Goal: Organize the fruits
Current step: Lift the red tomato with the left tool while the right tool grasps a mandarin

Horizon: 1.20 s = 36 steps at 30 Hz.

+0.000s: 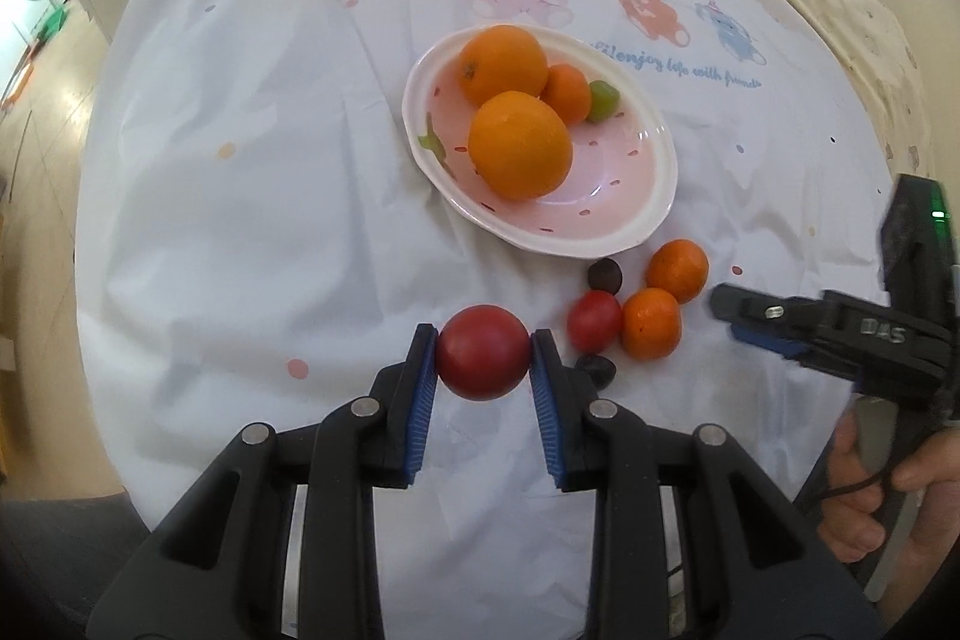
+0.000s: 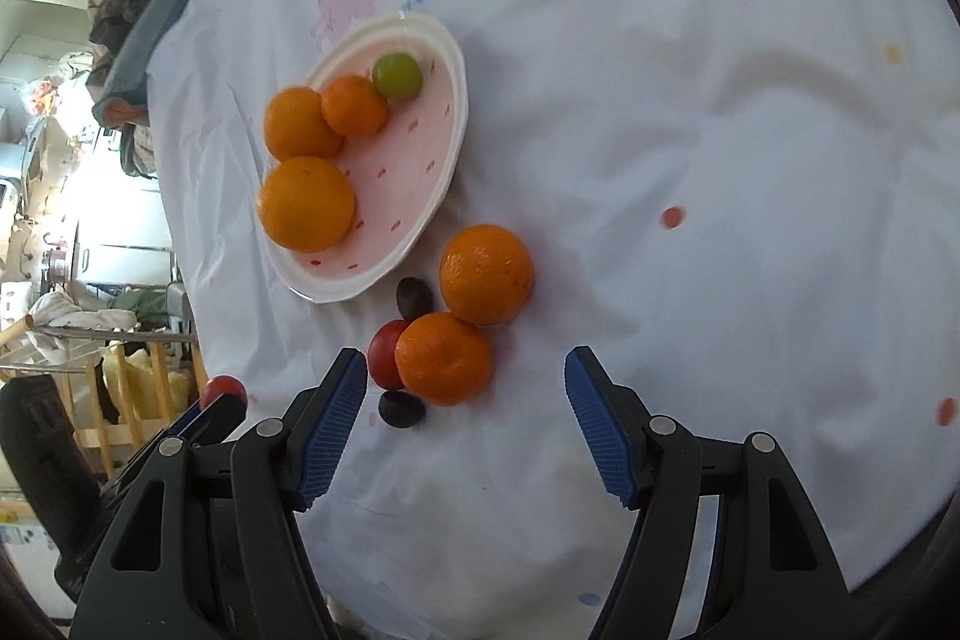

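Observation:
My left gripper [image 1: 483, 355] is shut on a large red fruit [image 1: 483, 352], held just above the white cloth in front of the pink bowl [image 1: 624, 160]. The bowl holds two big oranges [image 1: 519, 145], a small orange [image 1: 567, 91] and a green fruit [image 1: 603, 100]. Two small oranges [image 2: 444, 358], a small red fruit [image 2: 384, 352] and two dark plums [image 2: 414, 295] lie on the cloth beside the bowl [image 2: 444, 58]. My right gripper [image 2: 465, 424] is open and empty, just in front of that group; it also shows in the left wrist view [image 1: 735, 319].
A white tablecloth [image 1: 270, 130] with cartoon animals covers the round table. The table's edge runs along the left, with clutter and a drying rack [image 2: 90, 340] beyond it. The left gripper [image 2: 210, 409] with its red fruit [image 2: 223, 388] appears at the lower left of the right wrist view.

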{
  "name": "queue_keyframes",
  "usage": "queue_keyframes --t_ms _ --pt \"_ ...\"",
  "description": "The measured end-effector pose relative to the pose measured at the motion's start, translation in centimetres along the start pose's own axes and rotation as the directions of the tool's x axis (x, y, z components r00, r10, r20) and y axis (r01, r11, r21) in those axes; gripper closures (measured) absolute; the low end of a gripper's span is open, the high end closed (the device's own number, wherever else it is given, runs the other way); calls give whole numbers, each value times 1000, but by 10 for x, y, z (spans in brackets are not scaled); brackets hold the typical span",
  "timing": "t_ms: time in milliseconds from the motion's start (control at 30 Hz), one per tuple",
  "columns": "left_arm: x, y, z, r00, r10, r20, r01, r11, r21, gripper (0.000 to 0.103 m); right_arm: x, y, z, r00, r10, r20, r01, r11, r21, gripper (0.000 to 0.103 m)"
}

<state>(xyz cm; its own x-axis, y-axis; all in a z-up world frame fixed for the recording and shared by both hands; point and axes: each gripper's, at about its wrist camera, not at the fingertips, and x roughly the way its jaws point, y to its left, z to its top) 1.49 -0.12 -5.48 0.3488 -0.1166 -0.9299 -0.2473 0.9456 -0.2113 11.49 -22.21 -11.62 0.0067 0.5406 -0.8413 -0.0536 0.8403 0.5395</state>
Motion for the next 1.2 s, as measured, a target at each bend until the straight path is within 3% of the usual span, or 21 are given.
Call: queue_keyframes --t_ms 267,333,500,733,933,1067,1200 --pt "3 1 2 1000 -10 -17 9 1000 -5 76 37 13 0 997 -15 -70 12 999 -40 47" --pt "4 1 2 1000 -10 -19 10 1000 -2 76 37 13 -1 997 -29 -68 26 999 -42 57" --pt "5 -1 2 1000 -6 -17 6 1000 3 76 32 15 -3 997 -45 -62 41 997 -66 57" --pt "-5 2 10 1000 -17 -10 17 1000 -6 76 0 26 -12 999 35 -40 -39 995 -91 58" --pt "-24 12 53 999 11 45 -10 1000 -22 76 -44 34 15 989 130 65 -123 986 -110 58" --pt "-24 12 78 998 34 55 -34 999 7 76 -54 46 41 983 145 109 -130 983 -133 58" --pt "-16 12 98 1000 -13 25 13 1000 3 76 -58 54 73 982 140 129 -118 980 -161 58"
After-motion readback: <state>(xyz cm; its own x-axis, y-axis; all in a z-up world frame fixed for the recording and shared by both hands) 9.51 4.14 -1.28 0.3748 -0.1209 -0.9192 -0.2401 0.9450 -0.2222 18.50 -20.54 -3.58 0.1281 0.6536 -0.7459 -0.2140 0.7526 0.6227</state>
